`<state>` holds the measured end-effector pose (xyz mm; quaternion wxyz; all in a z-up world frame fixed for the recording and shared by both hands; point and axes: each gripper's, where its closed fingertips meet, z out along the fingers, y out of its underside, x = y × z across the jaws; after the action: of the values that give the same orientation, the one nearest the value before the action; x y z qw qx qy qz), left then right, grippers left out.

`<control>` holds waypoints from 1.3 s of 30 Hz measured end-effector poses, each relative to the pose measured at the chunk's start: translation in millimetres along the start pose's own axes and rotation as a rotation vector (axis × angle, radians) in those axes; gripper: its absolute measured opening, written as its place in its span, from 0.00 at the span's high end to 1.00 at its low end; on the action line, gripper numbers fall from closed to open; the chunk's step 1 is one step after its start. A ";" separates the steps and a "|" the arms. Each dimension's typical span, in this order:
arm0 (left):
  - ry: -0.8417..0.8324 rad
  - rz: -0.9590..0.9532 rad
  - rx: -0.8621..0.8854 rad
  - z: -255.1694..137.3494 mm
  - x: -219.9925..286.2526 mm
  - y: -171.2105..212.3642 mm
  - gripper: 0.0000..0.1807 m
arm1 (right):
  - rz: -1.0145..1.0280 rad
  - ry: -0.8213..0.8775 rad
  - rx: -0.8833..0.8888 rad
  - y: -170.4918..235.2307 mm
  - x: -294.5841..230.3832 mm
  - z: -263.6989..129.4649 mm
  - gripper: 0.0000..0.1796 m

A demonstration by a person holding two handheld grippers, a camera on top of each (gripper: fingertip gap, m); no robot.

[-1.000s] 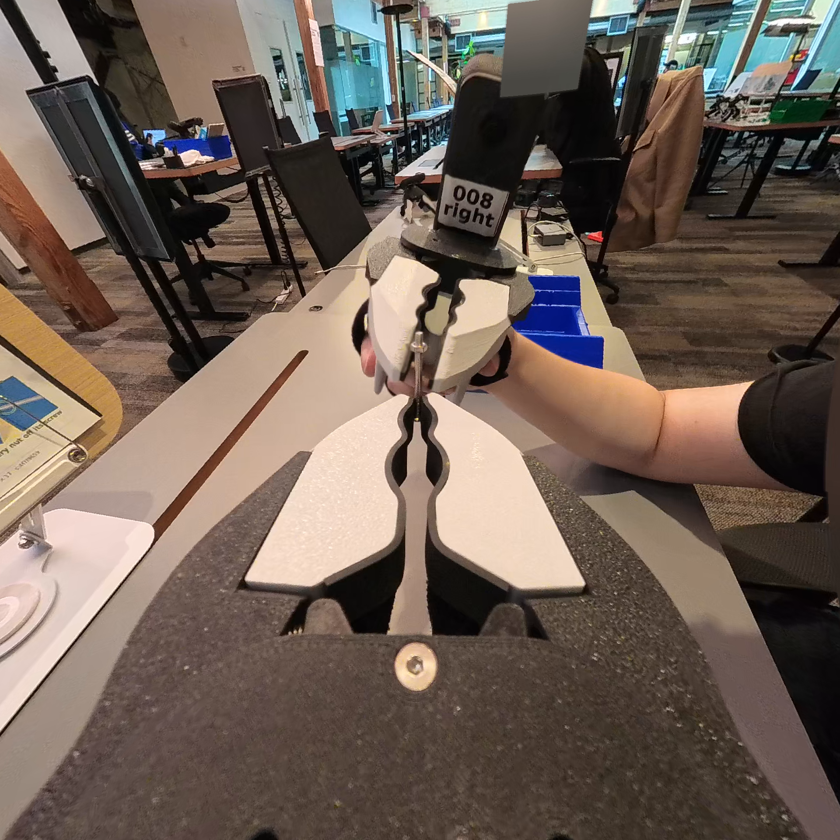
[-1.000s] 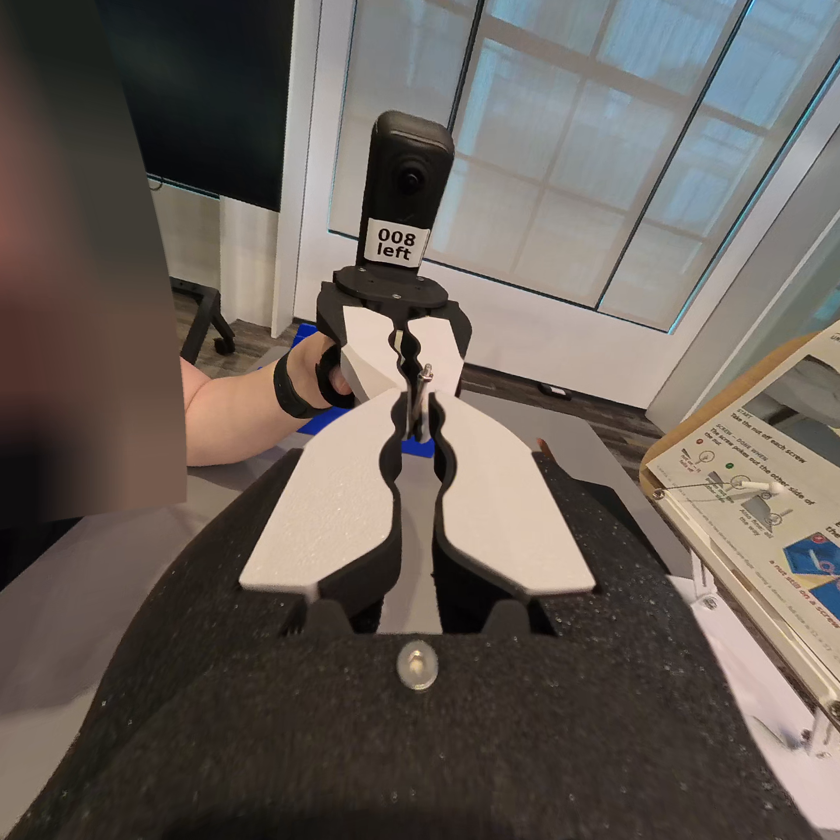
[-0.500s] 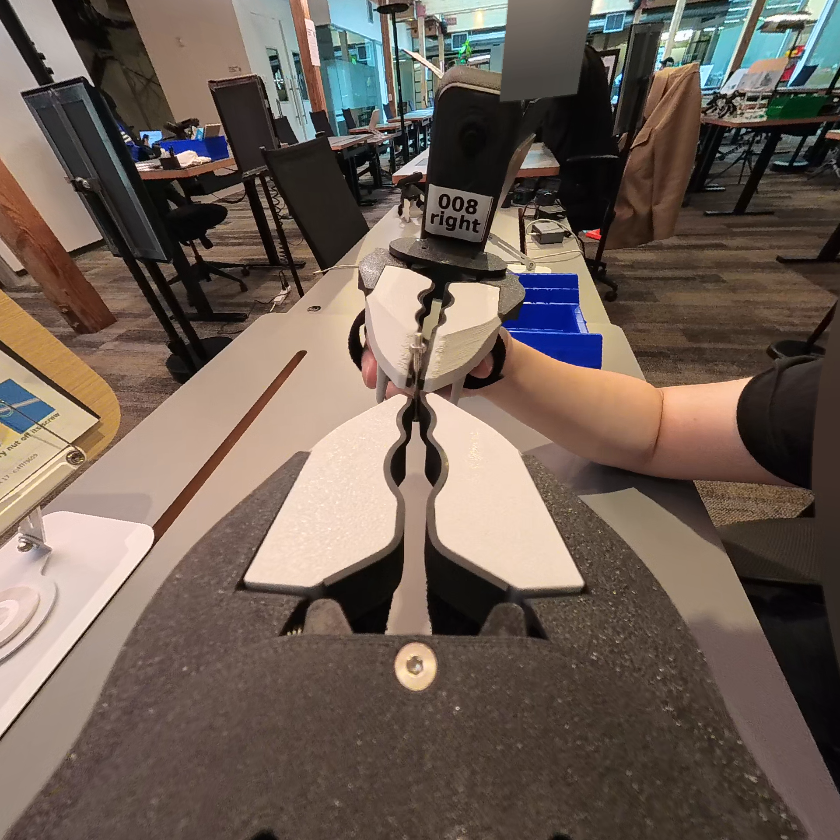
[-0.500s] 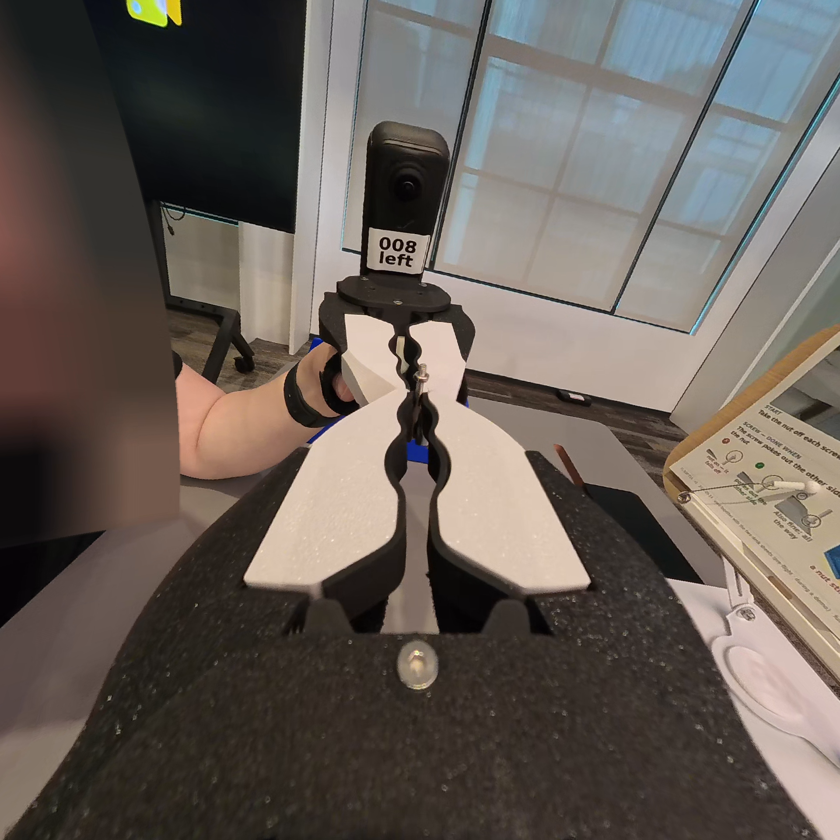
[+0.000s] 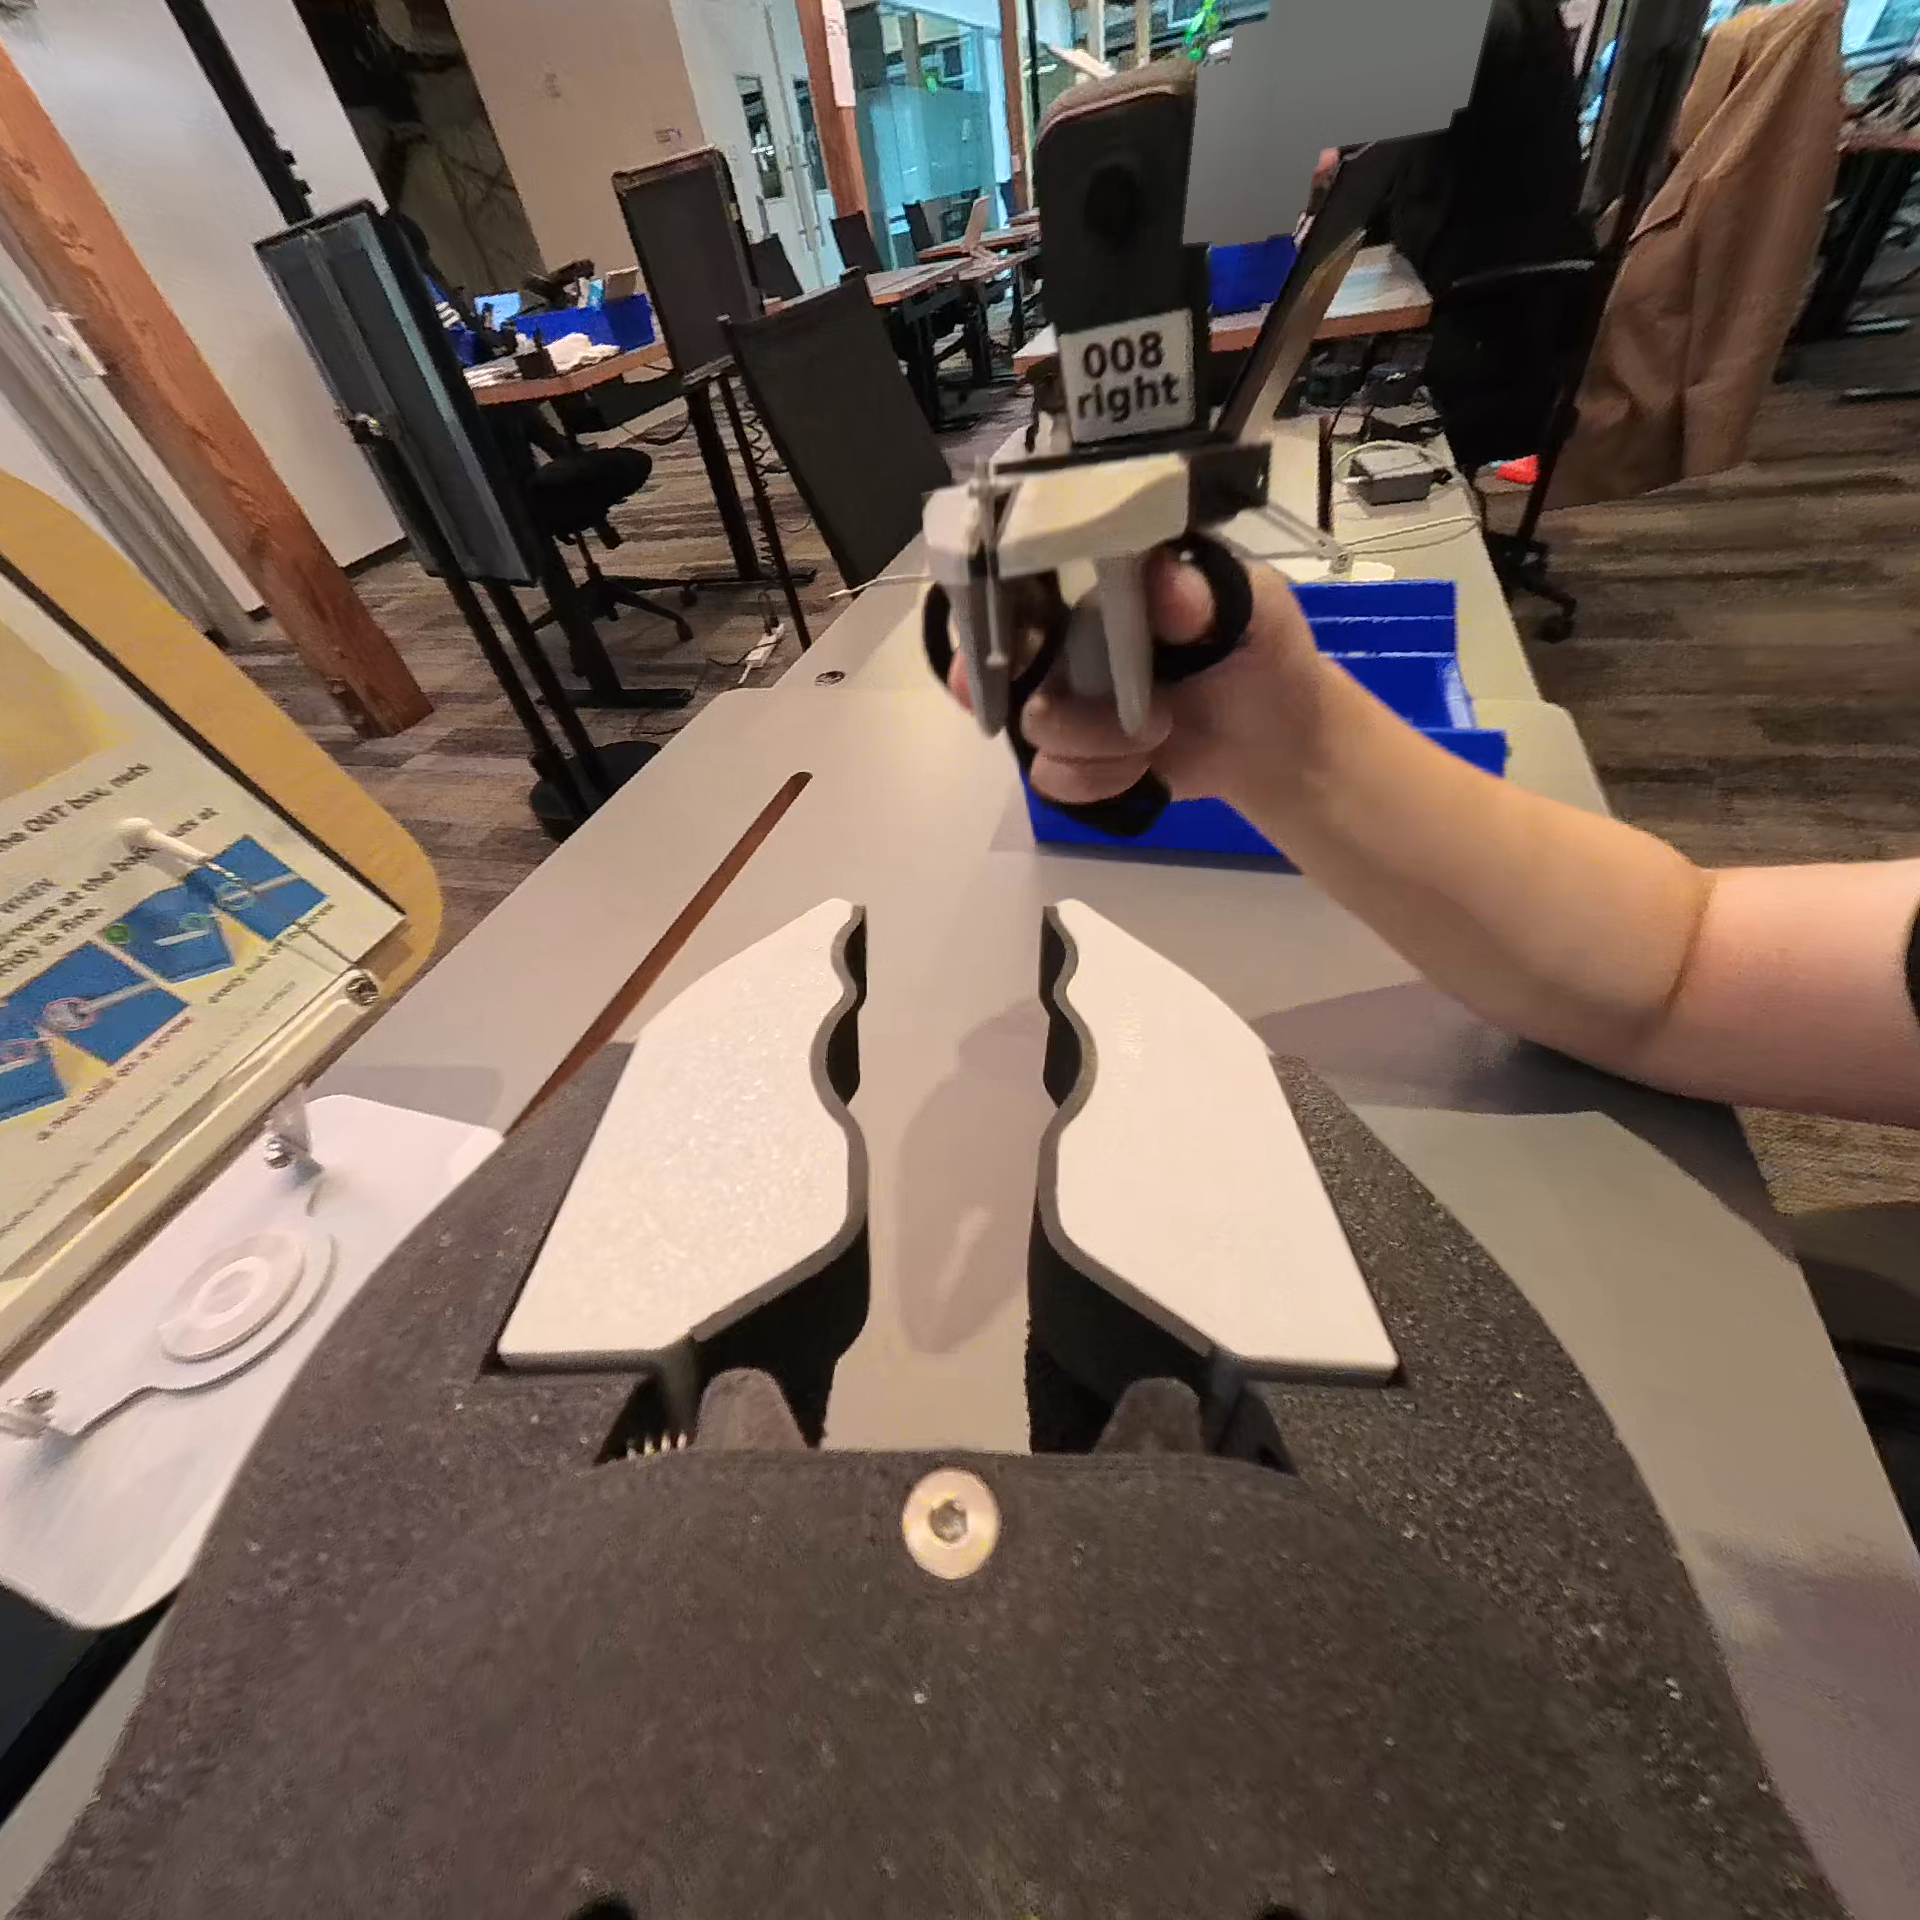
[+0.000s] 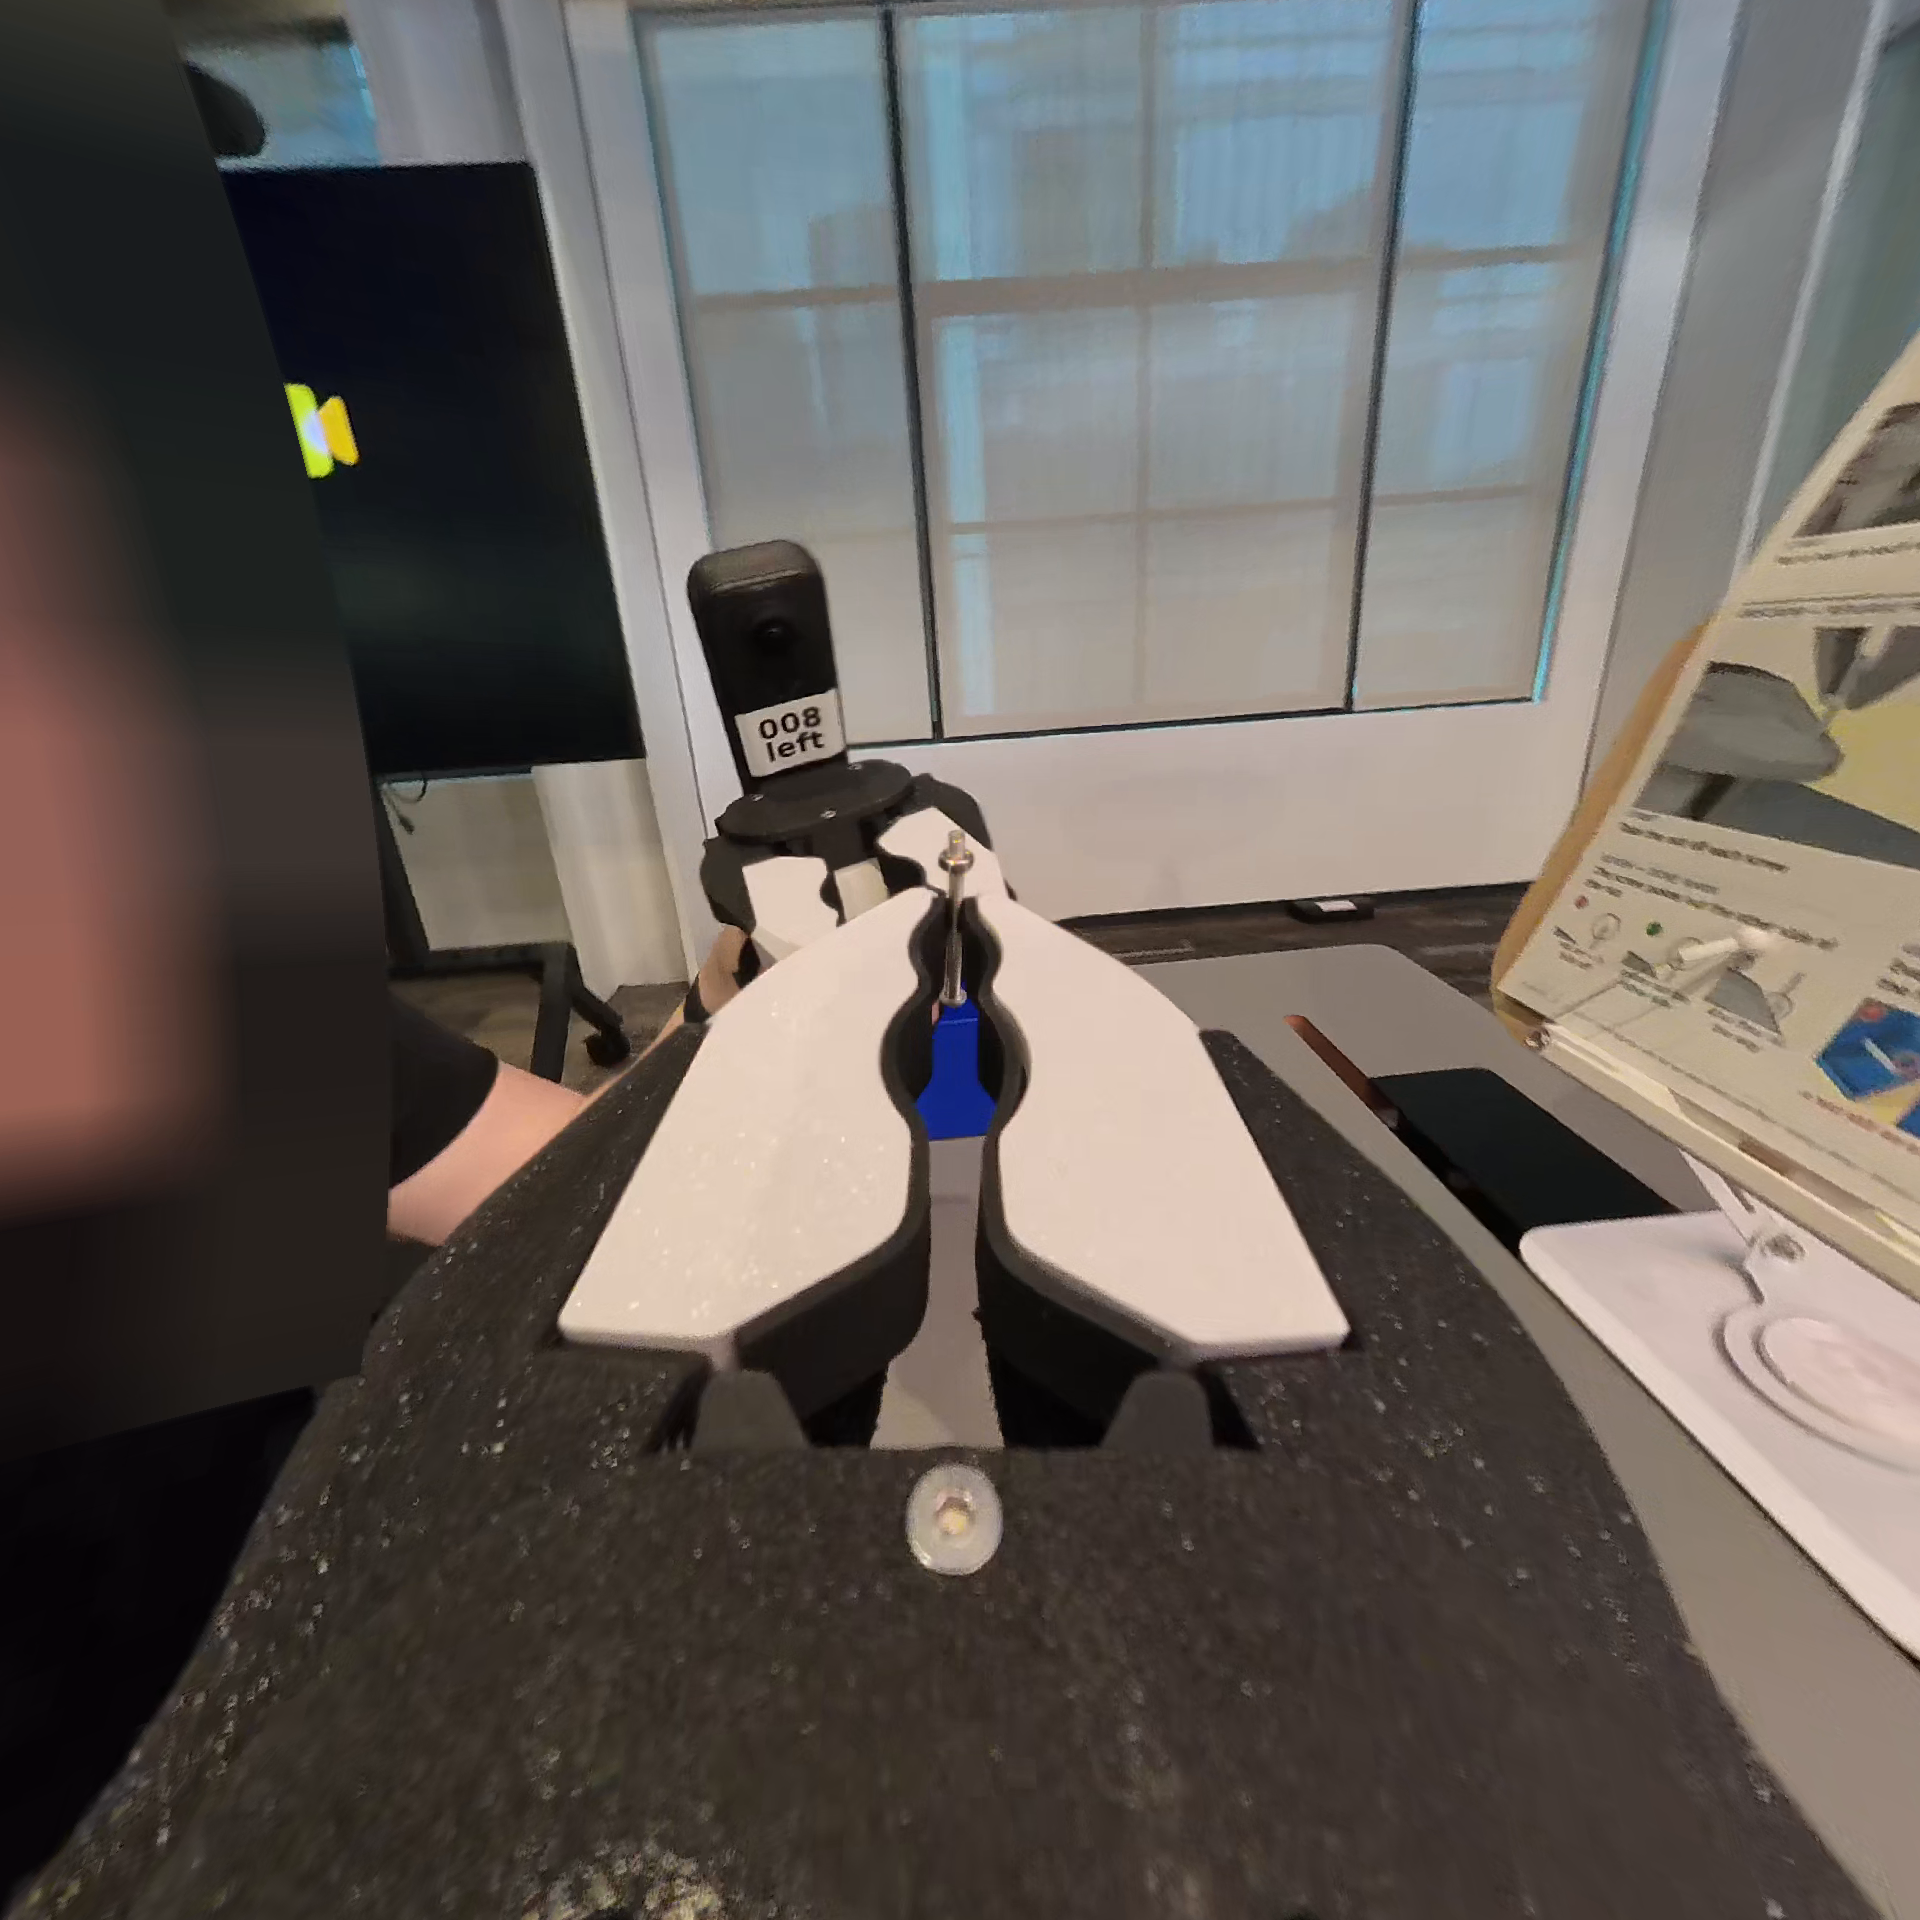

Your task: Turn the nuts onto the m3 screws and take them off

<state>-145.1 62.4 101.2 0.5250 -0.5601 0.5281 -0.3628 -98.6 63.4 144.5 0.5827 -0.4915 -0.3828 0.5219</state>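
Observation:
My right gripper (image 6: 951, 920) is shut on a thin metal m3 screw (image 6: 952, 935), which stands upright between the fingertips with its head on top. In the left wrist view the right gripper (image 5: 971, 592) is held in a hand above the grey table (image 5: 935, 790), rolled on its side, with the screw (image 5: 987, 582) at its tip. My left gripper (image 5: 951, 925) is open and empty, its white fingers (image 5: 727, 1122) well apart, a short way from the screw. It also shows behind the screw in the right wrist view (image 6: 883, 883). I cannot make out a nut.
A blue bin (image 5: 1371, 665) sits on the table behind the right hand. An instruction board (image 5: 156, 935) on a white base (image 5: 208, 1351) stands at the left; it shows in the right wrist view (image 6: 1714, 883) beside a black pad (image 6: 1507, 1143). Office chairs and desks stand beyond.
My left gripper has opened and drawn back from the screw. The right gripper has rolled onto its side and moved away, keeping hold of the screw.

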 end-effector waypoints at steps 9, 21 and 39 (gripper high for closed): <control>0.000 0.041 -0.026 -2.5 10.7 -3.4 0.86 | 0.003 0.521 -0.404 -6.8 1.2 -112.9 0.99; -0.011 0.074 -0.025 10.2 45.7 -17.1 0.86 | 0.630 1.198 -1.027 103.0 3.4 -422.2 0.99; -0.013 0.082 -0.147 43.4 61.5 10.9 0.86 | 0.846 1.211 -1.323 191.4 63.2 -486.1 0.99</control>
<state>-94.6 12.7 73.5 0.5003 -0.5774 0.5725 -0.2976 333.5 36.1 -154.5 0.0538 -0.9978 -0.0277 0.0290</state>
